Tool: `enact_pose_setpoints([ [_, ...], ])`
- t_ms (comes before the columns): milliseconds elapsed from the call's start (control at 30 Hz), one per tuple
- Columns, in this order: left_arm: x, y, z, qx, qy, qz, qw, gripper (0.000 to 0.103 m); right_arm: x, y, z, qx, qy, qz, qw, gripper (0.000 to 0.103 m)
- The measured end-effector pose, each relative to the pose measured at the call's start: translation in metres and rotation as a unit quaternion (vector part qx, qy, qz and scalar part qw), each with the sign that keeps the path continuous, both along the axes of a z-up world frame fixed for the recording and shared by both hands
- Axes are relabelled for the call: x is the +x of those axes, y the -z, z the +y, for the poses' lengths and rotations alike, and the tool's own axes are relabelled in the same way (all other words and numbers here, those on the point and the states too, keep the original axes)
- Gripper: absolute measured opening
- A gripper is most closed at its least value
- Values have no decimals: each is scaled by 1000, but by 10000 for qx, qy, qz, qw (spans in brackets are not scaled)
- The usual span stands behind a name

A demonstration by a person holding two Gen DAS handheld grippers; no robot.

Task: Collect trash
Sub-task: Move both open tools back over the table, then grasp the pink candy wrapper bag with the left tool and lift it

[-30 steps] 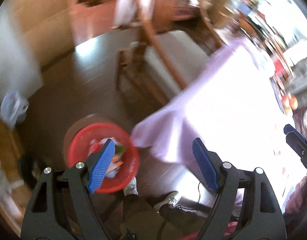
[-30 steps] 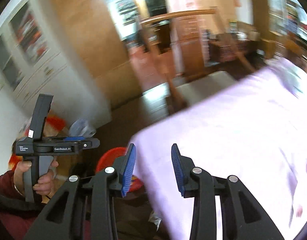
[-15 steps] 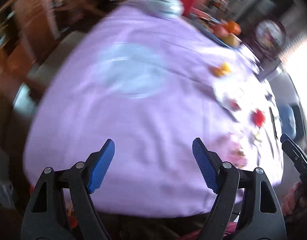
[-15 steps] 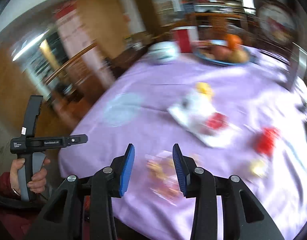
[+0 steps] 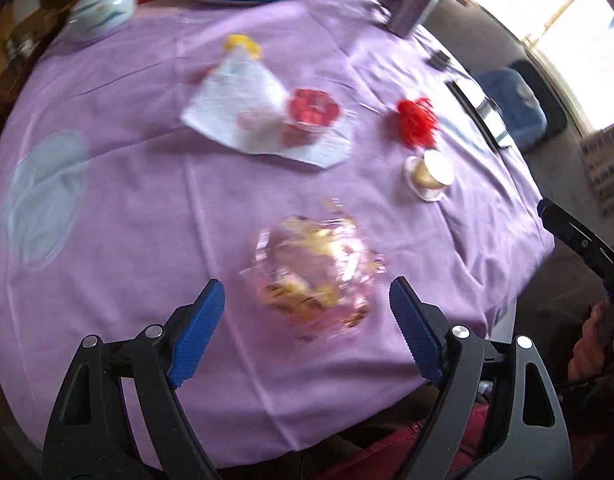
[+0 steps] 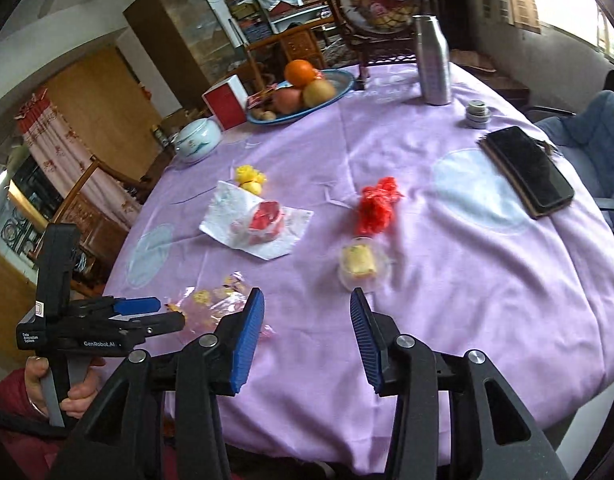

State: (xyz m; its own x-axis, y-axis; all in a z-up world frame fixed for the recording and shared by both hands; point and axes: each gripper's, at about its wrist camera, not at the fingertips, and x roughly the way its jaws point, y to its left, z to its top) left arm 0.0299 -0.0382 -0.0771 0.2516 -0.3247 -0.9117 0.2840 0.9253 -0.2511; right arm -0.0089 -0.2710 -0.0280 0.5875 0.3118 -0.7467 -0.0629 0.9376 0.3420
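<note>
Both opening grippers swung from the red basket to the crumpled wrapper

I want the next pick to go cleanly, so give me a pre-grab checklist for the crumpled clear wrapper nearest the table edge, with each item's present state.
1. Left gripper empty, its jaws opening: ok.
2. Crumpled clear plastic wrapper with yellow scraps lies ahead of the left fingers, not yet between them: ok.
3. Wrapper lies apart from the white paper napkin and the small clear cup with yellow contents: ok.
4. Right gripper empty, jaws opening, clear of the wrapper: ok.
5. Black phone and steel bottle far from the pick: ok.
6. Bin within reach: cannot tell, none in view.
</note>
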Motion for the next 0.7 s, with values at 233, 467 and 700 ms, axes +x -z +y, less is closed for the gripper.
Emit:
enact_pose_setpoints([
  [233, 20, 21, -17, -24, 26, 317, 9995, 82, -4, 0, -25, -16, 246, 16, 9997, 49],
  [467, 26, 41, -22, 55, -102, 596, 9982, 82, 8, 5, -34, 9, 204, 142, 9997, 51],
  [700, 30, 24, 2, -26, -596, 182, 9981, 59, 35, 29, -28, 19, -44, 524, 9986, 55],
])
